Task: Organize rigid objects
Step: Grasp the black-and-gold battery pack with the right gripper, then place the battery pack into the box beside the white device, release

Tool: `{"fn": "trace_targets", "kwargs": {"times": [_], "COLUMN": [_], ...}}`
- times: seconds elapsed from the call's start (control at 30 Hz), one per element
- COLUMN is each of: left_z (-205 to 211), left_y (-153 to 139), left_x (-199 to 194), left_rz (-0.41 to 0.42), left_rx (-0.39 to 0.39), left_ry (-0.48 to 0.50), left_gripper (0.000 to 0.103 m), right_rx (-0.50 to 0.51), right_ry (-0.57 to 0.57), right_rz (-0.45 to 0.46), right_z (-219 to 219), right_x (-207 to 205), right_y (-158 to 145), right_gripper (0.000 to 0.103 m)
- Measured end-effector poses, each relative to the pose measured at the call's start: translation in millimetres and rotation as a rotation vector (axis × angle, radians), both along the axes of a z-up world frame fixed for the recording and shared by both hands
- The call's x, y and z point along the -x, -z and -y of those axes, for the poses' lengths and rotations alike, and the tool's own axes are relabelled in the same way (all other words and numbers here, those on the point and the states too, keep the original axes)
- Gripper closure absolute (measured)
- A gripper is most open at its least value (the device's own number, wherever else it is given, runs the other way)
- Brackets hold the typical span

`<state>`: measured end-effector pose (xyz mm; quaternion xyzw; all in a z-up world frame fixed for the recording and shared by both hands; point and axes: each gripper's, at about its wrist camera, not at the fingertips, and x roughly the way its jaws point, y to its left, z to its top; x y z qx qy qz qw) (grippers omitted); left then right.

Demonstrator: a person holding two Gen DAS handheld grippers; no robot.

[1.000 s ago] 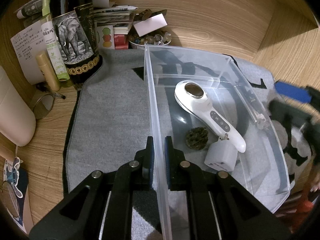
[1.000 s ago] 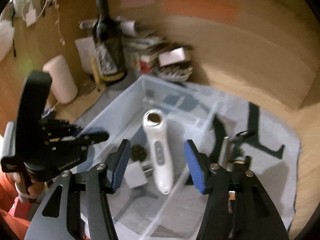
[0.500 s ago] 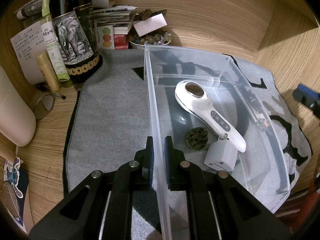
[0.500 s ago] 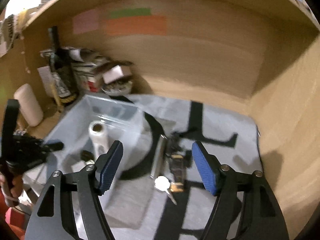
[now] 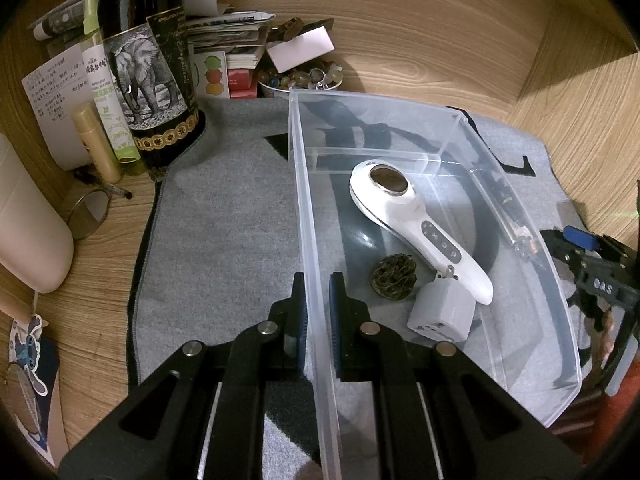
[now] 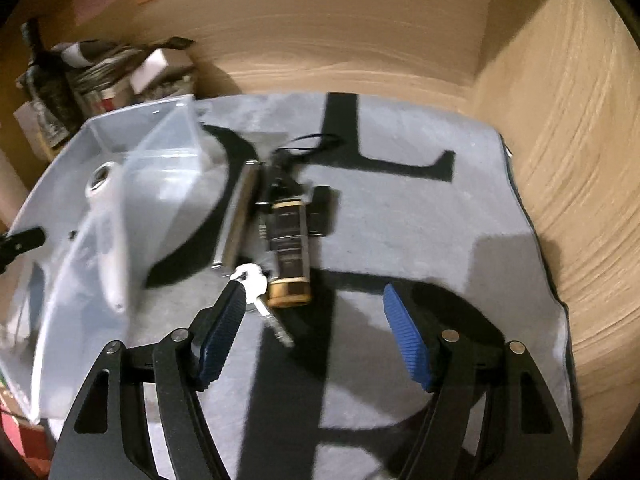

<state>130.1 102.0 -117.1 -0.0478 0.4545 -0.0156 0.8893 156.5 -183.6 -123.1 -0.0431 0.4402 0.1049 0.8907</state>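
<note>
A clear plastic bin point(image 5: 308, 208) sits on a grey mat point(image 5: 224, 220). My left gripper point(image 5: 317, 300) is shut on the bin's left wall. Inside lie a white handheld device point(image 5: 416, 224), a dark round ball point(image 5: 394, 276) and a white plug adapter point(image 5: 442, 312). My right gripper point(image 6: 314, 320) is open and empty above the mat, right of the bin point(image 6: 120, 184). Just ahead of it lie a gold-capped dark bottle point(image 6: 289, 248), a silver tube point(image 6: 236, 216), a white-headed key point(image 6: 260, 292) and a small black item with a cord point(image 6: 320, 210).
At the back left stand a dark elephant-label bottle point(image 5: 148, 64), small bottles, papers, books and a bowl of beads point(image 5: 300, 80). A white cylinder point(image 5: 28, 240) and a round mirror point(image 5: 86, 212) lie left. Wooden walls close the back and right sides.
My right gripper has swung right, from over the bin to above the loose items on the mat, and lower. The left gripper has kept its hold on the bin wall.
</note>
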Motion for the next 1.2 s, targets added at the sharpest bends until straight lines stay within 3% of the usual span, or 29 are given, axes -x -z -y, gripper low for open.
{"fn": "trace_targets", "kwargs": {"times": [0.2, 0.57, 0.63, 0.83, 1.2], "left_z": [0.0, -0.1, -0.4, -0.1, 0.6], "left_y": [0.3, 0.2, 0.3, 0.2, 0.0], "left_x": [-0.1, -0.1, 0.1, 0.0, -0.1], "left_rz": [0.0, -0.001, -0.001, 0.0, -0.001], "left_rx": [-0.001, -0.002, -0.003, -0.002, -0.002], "left_ry": [-0.001, 0.0, 0.0, -0.001, -0.001], "left_gripper": [0.094, 0.094, 0.094, 0.094, 0.094], "right_rx": [0.014, 0.042, 0.017, 0.019, -0.024], "right_ry": [-0.012, -0.091, -0.094, -0.079, -0.147], "right_rz": [-0.018, -0.034, -0.04, -0.016, 0.144], "right_z": [-1.6, -25.1, -22.8, -19.4, -38.4], "right_x": [-21.4, -30.7, -31.8, -28.0, 0.1], "right_y": [3.6, 15.1, 15.3, 9.4, -54.7], "right_gripper": [0.056, 0.058, 0.081, 0.081, 0.081]}}
